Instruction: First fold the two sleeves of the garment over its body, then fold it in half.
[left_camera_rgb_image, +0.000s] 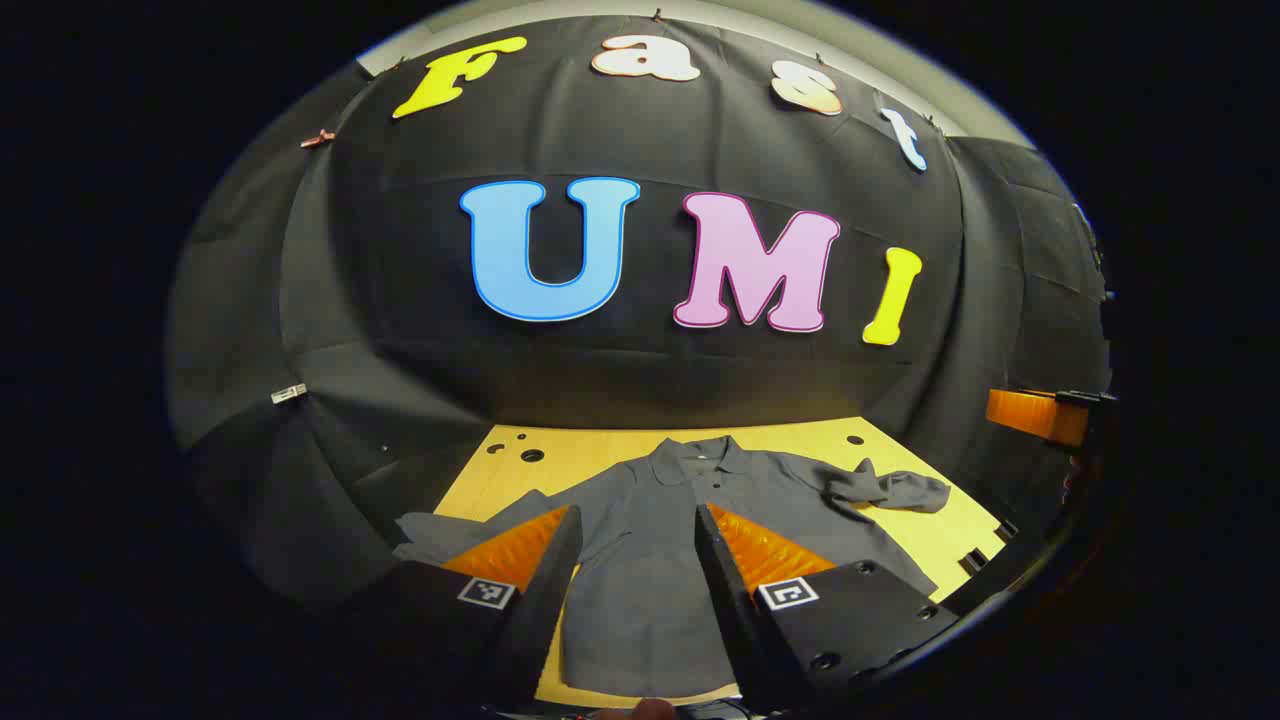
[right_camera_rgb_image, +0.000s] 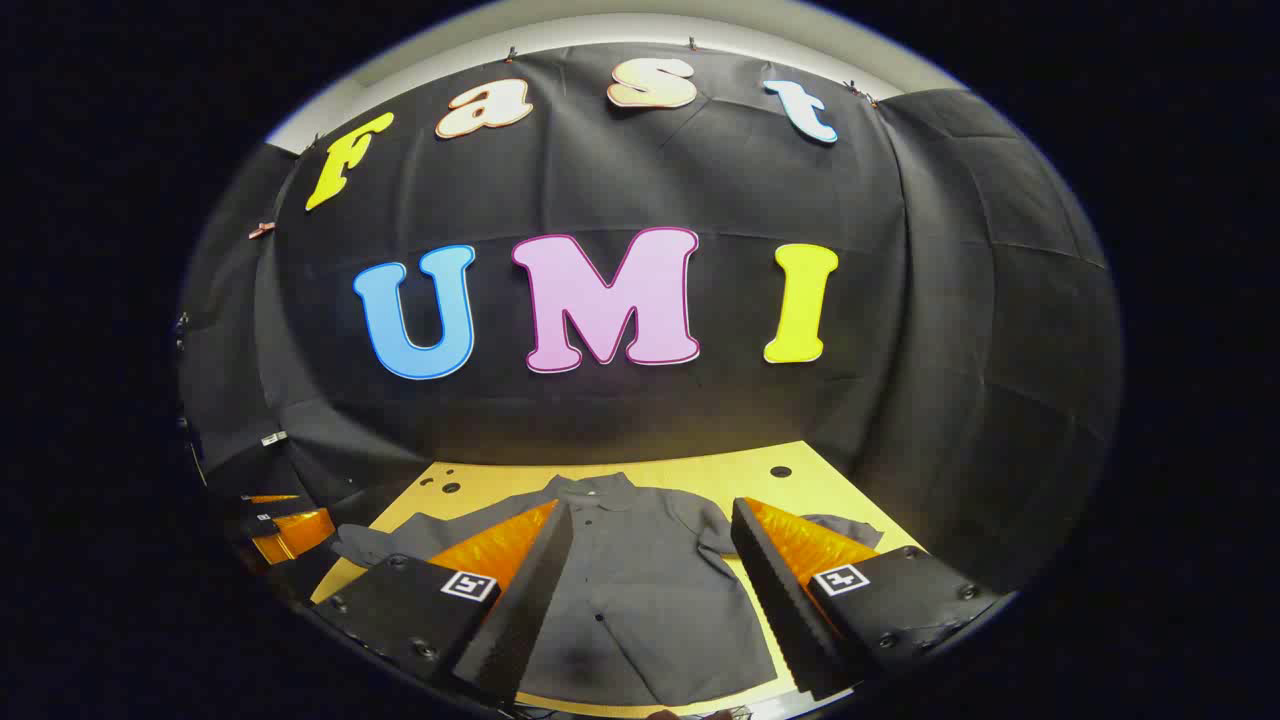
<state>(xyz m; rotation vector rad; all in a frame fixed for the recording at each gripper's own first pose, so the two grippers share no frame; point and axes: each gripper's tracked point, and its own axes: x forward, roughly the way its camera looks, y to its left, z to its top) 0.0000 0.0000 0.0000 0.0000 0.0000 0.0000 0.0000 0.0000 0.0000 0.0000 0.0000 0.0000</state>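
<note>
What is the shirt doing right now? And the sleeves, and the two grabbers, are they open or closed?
shirt: lying flat on the table, front up, collar far, not folded.
one sleeve: out to the side, bunched up, not folded over the body.
other sleeve: spread out to the side, not folded over.
left gripper: open, holding nothing.
right gripper: open, holding nothing.

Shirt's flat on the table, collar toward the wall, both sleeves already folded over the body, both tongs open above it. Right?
Not quite: no sleeve is folded yet. In the left gripper view the shirt lies flat on the table, collar toward the wall, with the sleeves spread out to the sides. Both the left tongs and the right tongs are open above it.
</note>
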